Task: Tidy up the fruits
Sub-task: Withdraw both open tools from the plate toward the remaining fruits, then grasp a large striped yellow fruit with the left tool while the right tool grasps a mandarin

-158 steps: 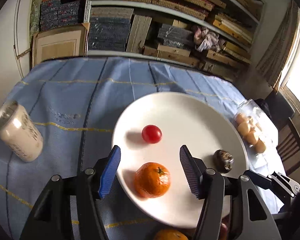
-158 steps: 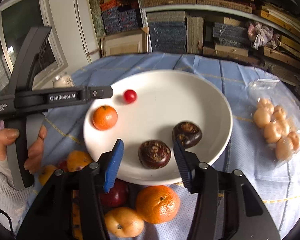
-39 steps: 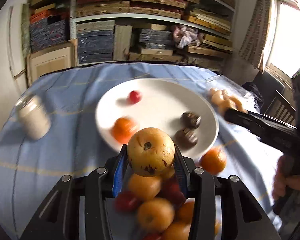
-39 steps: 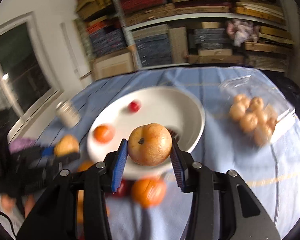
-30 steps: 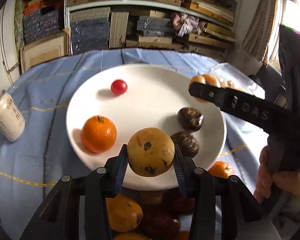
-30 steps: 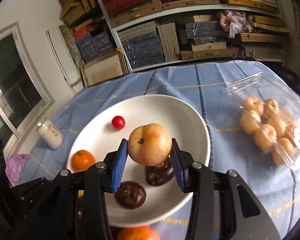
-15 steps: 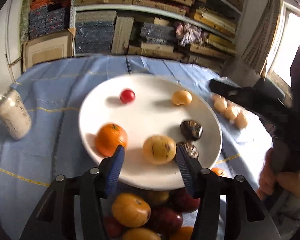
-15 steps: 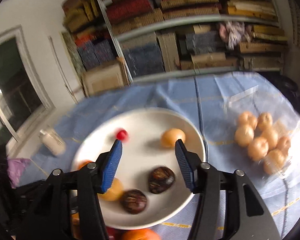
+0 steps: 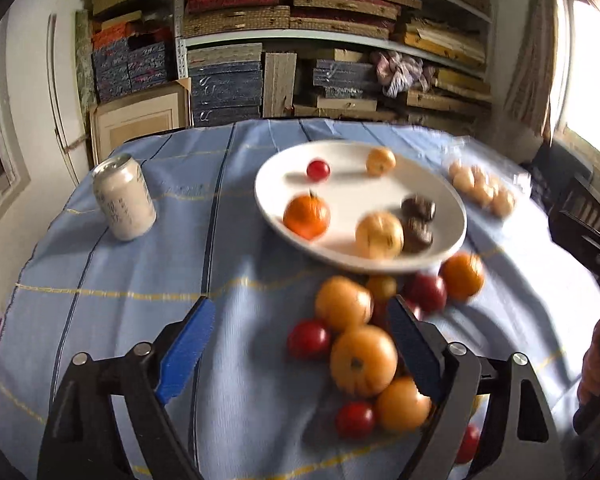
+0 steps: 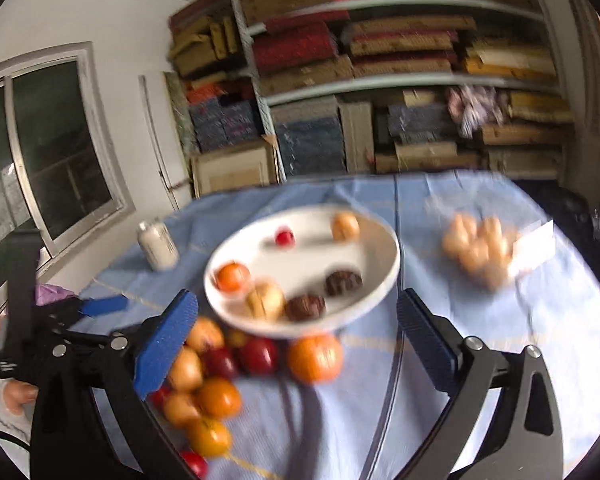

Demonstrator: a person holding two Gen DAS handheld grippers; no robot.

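Fruit sits sorted on a white plate (image 9: 458,216) and heaped loose on a blue tablecloth (image 9: 140,272), both grippers empty above it.

Seen from the left wrist, a pale can (image 9: 124,202) stands upright at centre left; the plate, at upper centre, carries a cherry tomato (image 9: 318,170), a mandarin (image 9: 307,216), two yellowish fruits and two dark brown ones. The loose pile (image 9: 360,344) of orange, yellow and red fruit lies just below the plate's near rim, at lower centre right. A clear pack of small pale fruit (image 9: 482,190) rests at upper right. The left gripper (image 9: 300,348) has its blue-padded jaws opening wide, pressing on nothing, the pile's edge showing between them. From the right wrist, blurred, the right gripper (image 10: 296,340) likewise has jaws spreading wide, nothing clamped.
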